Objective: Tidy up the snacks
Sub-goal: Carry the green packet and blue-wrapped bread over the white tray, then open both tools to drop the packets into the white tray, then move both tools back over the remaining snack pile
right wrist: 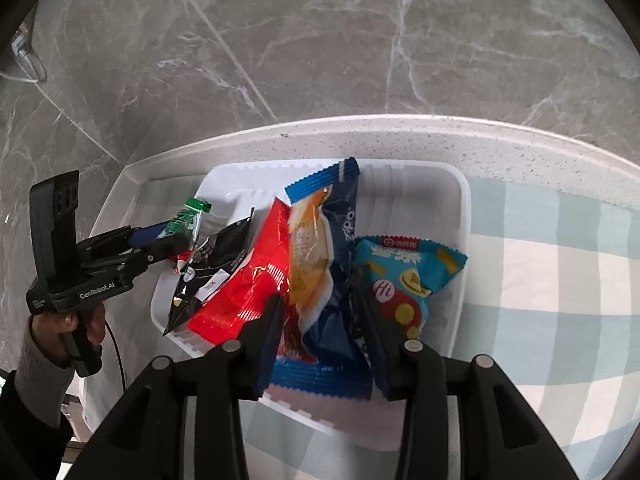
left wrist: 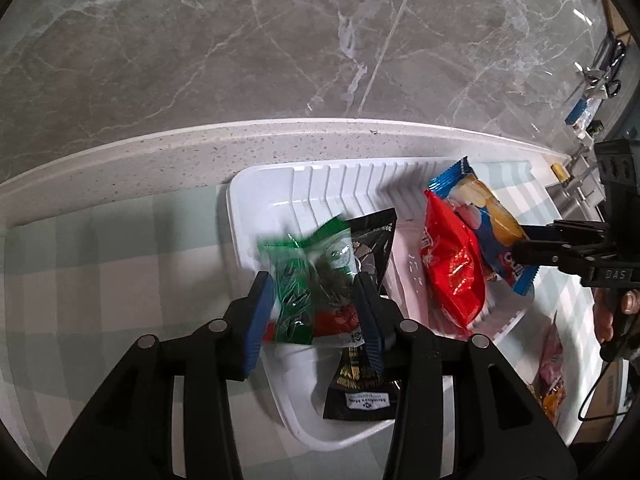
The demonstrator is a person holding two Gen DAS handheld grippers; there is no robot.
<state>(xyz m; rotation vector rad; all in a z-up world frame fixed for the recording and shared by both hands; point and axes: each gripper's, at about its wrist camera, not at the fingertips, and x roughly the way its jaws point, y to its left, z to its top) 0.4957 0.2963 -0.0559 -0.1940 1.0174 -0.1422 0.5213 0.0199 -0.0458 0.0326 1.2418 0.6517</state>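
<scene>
A white ribbed tray holds several snack packets. My left gripper is shut on a green clear packet above the tray's left part, over a black packet. It also shows in the right wrist view with the green packet. My right gripper is shut on a dark blue packet standing in the tray, beside a red packet and a light blue packet. In the left wrist view the right gripper pinches the blue packet next to the red one.
The tray stands on a pale checked cloth on a speckled white counter against a grey marble wall. A pink and orange packet lies on the cloth right of the tray. Scissors hang at the far right.
</scene>
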